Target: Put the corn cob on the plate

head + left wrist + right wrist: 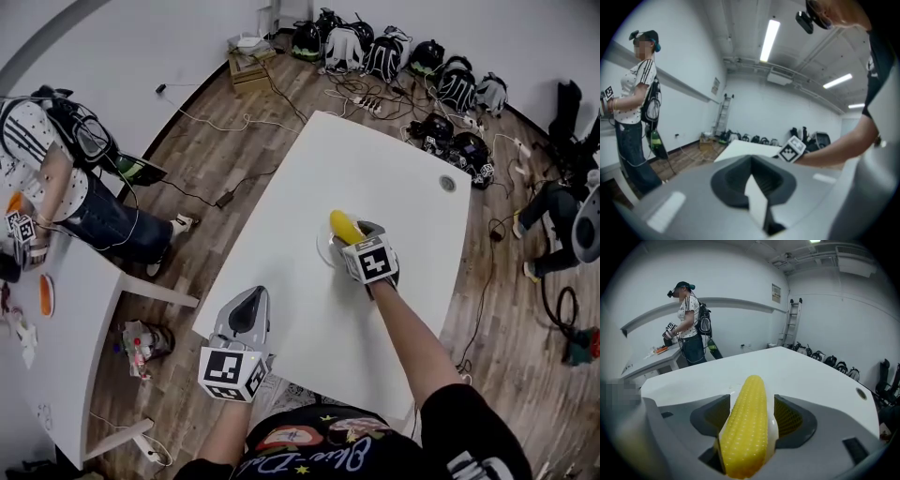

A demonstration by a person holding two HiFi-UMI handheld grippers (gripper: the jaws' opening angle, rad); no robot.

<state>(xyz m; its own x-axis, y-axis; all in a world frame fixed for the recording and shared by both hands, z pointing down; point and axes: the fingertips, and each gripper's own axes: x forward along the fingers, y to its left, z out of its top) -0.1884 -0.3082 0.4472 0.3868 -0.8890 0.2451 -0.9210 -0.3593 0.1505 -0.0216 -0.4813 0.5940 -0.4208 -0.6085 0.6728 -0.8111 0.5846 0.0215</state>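
Observation:
A yellow corn cob (pixel 343 226) lies lengthwise between the jaws of my right gripper (pixel 349 236), which is shut on it. It hangs just over a white plate (pixel 324 251) near the middle of the white table (pixel 375 159); whether the cob touches the plate I cannot tell. In the right gripper view the corn cob (pixel 746 423) fills the gap between the dark pads (pixel 790 416). My left gripper (pixel 251 298) hovers at the table's near left edge, away from the plate, jaws together and holding nothing. The left gripper (pixel 757 187) looks toward the right hand's marker cube (pixel 792 150).
A round cable hole (pixel 448 183) sits at the table's far right. A person (pixel 66 169) stands at a second white table (pixel 66 309) on the left. Helmets and backpacks (pixel 394 52) and cables line the far wall on the wooden floor. A ladder (pixel 793 322) leans against the wall.

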